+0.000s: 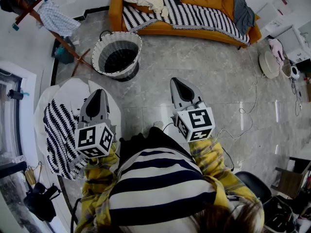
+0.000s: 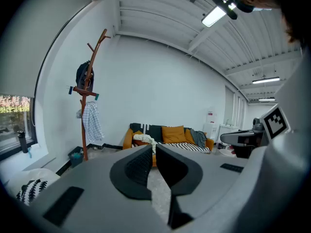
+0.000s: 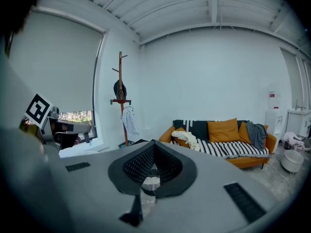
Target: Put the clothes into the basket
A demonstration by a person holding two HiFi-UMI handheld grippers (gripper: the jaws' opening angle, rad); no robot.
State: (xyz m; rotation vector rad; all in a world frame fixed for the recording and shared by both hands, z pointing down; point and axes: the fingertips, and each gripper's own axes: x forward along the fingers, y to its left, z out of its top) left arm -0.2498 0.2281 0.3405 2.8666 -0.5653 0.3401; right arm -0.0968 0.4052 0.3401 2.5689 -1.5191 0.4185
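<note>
On the orange sofa (image 1: 116, 11) lie a crumpled cream garment (image 1: 146, 0) and a grey garment (image 1: 243, 13). A white woven basket (image 1: 116, 36) stands on the floor nearby. The left gripper (image 1: 99, 94) has its jaws barely parted; the right gripper (image 1: 178, 83) has its jaws closed. Both are empty.

I see a top (image 1: 160, 178) with broad black and cream stripes, and yellow plaid sleeves (image 1: 95, 178) on both arms. Brown hair (image 1: 228, 221) shows at the bottom edge. The left gripper (image 1: 99, 93) and the right gripper (image 1: 176, 83) share a smooth grey shell that tapers to black jaws with finely ribbed inner faces. Dark rectangular slots (image 3: 243, 201) are set into the shell. Each gripper carries a white cube (image 1: 195, 123) printed with black square markers. A thin black cable (image 1: 230, 161) runs beside the right sleeve.
</note>
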